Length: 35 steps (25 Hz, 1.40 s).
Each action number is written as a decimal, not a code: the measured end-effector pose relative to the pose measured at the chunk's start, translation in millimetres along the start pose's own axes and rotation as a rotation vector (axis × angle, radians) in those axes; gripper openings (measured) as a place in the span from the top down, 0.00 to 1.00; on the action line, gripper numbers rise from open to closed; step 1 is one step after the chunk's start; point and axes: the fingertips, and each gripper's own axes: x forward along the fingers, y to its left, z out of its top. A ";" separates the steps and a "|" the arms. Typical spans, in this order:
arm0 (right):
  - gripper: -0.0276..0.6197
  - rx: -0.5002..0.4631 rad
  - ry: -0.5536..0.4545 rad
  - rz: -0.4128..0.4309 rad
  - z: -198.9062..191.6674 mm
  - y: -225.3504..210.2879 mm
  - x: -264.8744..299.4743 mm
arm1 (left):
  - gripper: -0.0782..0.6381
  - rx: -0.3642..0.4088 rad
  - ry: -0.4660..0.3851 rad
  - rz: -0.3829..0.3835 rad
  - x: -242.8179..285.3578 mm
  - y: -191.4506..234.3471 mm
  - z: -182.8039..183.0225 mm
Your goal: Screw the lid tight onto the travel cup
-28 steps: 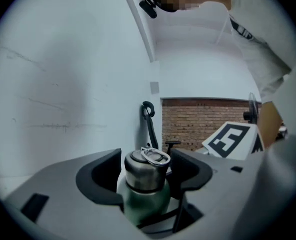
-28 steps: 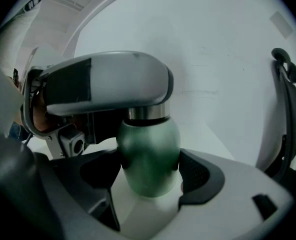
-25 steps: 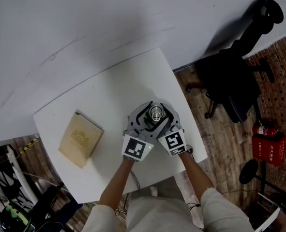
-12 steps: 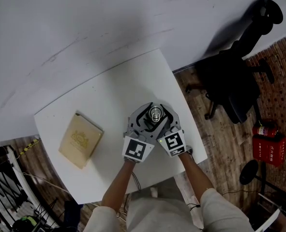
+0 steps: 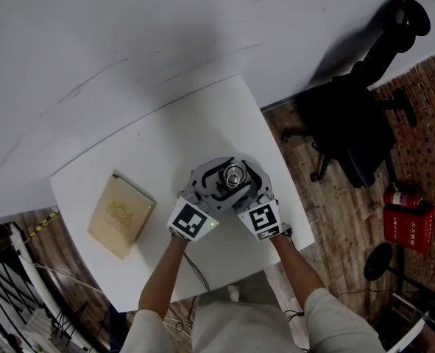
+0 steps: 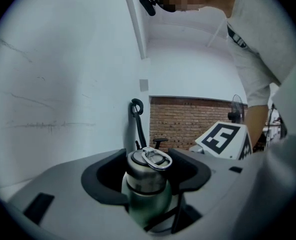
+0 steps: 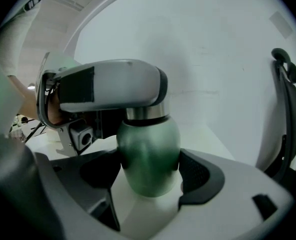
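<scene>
A green travel cup (image 7: 149,154) stands upright near the right edge of the white table (image 5: 165,145). Its steel lid (image 6: 146,170) sits on top, with a flat metal ring (image 6: 157,157) lying on it. My left gripper (image 6: 148,176) reaches in level at lid height. Its jaws have just been closing, the lid is between them, and both pads press its sides. My right gripper (image 7: 150,171) comes in lower, its dark pads tight against the cup's green body. In the head view both grippers meet around the cup (image 5: 234,173).
A tan box (image 5: 120,213) lies flat on the table's left part. Beyond the right table edge stands a black office chair (image 5: 357,123) on a wooden floor, with a red fire extinguisher (image 5: 408,215) further right. A white wall runs behind the table.
My left gripper has swung about the cup: its marker cube and forearm now sit further left in the head view. The cup and the right gripper have kept their place.
</scene>
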 end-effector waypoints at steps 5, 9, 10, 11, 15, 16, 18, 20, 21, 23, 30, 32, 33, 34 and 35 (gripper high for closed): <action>0.41 -0.002 -0.001 0.001 -0.1 -1.0 0.2 | 0.53 0.023 0.018 -0.151 0.9 -4.1 -0.2; 0.41 0.005 -0.001 -0.003 -1.5 -1.1 0.1 | 0.53 0.042 0.021 -0.261 0.4 -7.2 -0.6; 0.41 0.006 -0.002 -0.004 -1.7 -1.1 0.3 | 0.53 0.042 0.021 -0.289 0.2 -7.5 -0.7; 0.41 0.006 -0.002 -0.004 -1.7 -1.1 0.6 | 0.53 0.041 0.021 -0.314 0.0 -7.7 -0.8; 0.41 0.001 -0.001 0.000 -1.3 -0.8 0.8 | 0.53 0.044 0.018 -0.370 -0.1 -8.8 -0.4; 0.41 0.002 -0.001 0.000 -1.5 -0.7 0.9 | 0.53 0.044 0.014 -0.373 -0.1 -8.8 -0.3; 0.41 0.001 0.000 0.000 -1.6 -0.9 0.7 | 0.53 0.037 0.008 -0.368 0.4 -8.8 0.3; 0.41 -0.002 0.001 0.001 -1.1 -1.2 0.4 | 0.53 0.027 0.007 -0.336 0.9 -7.3 0.8; 0.41 -0.002 0.001 0.000 -0.9 -1.2 0.5 | 0.52 0.023 0.007 -0.307 0.6 -5.8 0.7; 0.41 -0.004 0.001 0.000 -0.9 -1.2 0.5 | 0.48 0.011 0.013 -0.240 -1.2 -3.2 -1.1; 0.41 -0.001 0.001 -0.002 -1.2 -0.8 0.2 | 0.48 -0.038 -0.053 0.044 -13.4 5.3 -1.8; 0.41 -0.002 0.001 -0.003 -0.8 -1.4 0.0 | 0.48 -0.035 -0.053 0.121 -13.9 4.4 1.6; 0.41 -0.003 0.001 -0.002 -0.6 -1.5 0.0 | 0.48 -0.033 -0.044 0.156 -13.6 3.9 1.7; 0.41 -0.002 0.000 -0.002 -0.5 -1.2 0.1 | 0.48 -0.031 -0.033 0.189 -13.2 3.8 1.0; 0.41 -0.002 0.000 -0.001 -0.4 -0.9 0.2 | 0.48 -0.030 -0.025 0.217 -12.6 3.9 0.0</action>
